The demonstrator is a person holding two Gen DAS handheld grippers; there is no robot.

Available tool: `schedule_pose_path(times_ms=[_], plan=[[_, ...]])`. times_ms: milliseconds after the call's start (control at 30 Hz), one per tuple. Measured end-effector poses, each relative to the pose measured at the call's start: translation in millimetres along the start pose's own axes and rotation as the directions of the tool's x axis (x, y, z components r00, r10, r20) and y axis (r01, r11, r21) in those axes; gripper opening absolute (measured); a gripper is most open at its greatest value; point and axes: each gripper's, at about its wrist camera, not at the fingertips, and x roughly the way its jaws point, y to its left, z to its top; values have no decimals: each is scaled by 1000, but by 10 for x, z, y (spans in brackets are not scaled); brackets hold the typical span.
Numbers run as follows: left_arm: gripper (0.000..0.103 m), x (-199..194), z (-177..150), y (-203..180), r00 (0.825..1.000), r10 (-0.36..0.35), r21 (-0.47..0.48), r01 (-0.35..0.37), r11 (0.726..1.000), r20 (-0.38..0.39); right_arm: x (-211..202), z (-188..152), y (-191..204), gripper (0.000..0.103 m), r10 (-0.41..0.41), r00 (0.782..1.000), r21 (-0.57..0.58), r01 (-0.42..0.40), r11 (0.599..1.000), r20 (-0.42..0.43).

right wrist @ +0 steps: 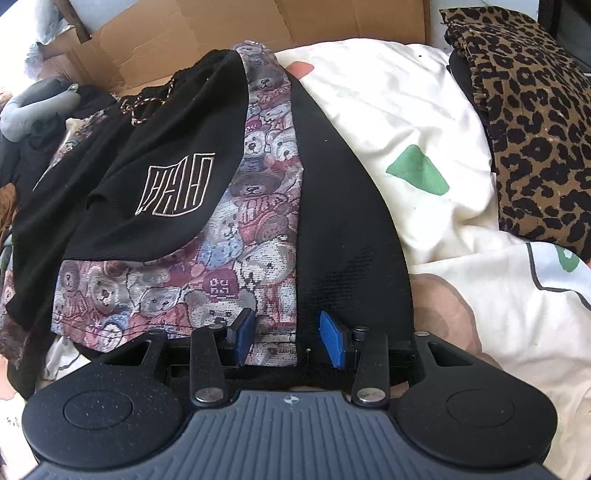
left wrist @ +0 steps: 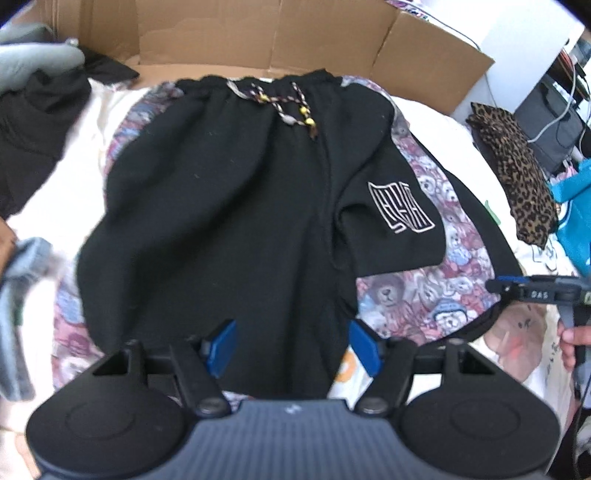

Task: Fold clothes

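Black shorts (left wrist: 229, 192) with a white embroidered logo (left wrist: 400, 208) lie spread on a teddy-bear print garment (right wrist: 236, 236) over a cream sheet (right wrist: 399, 122). Left gripper (left wrist: 291, 345): fingers wide apart over the shorts' hem, holding nothing. Right gripper (right wrist: 287, 338): fingers parted astride the print garment's hem, not clamped. Leopard-print cloth (right wrist: 532, 122) lies well apart.

Black shorts (left wrist: 221, 206) lie flat, waistband with multicoloured drawstring (left wrist: 284, 105) toward the cardboard box (left wrist: 229, 33), legs pointing away from it. White outlined logo (left wrist: 400, 208) sits on one leg, whose hem is rumpled. The shorts lie on top of a teddy-bear print garment with black trim (right wrist: 236, 236), which spreads wider, also fairly flat.
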Motion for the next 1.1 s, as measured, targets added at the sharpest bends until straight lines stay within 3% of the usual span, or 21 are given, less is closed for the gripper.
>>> schedule_pose_path(times_ms=[200,433,567,800,1100], plan=[[70,187,-51,-152,999,-41,10,41,999,-34,67,-18,62,41,-25,1000,-65,24,998,-5],[70,233,-73,-274,997,-60,34,61,998,-46,50,21,94,11,-34,999,-90,32,995,-26],[70,218,-98,-326,997,-61,48,63,997,-53,10,44,97,5,-31,999,-92,28,995,-32],[70,184,-93,-381,995,-88,65,91,994,-54,-353,93,-18,3,-13,1000,-29,13,999,18],[70,264,-82,-601,990,-113,178,126,976,-84,-727,169,-274,2,-38,998,-35,40,999,53]])
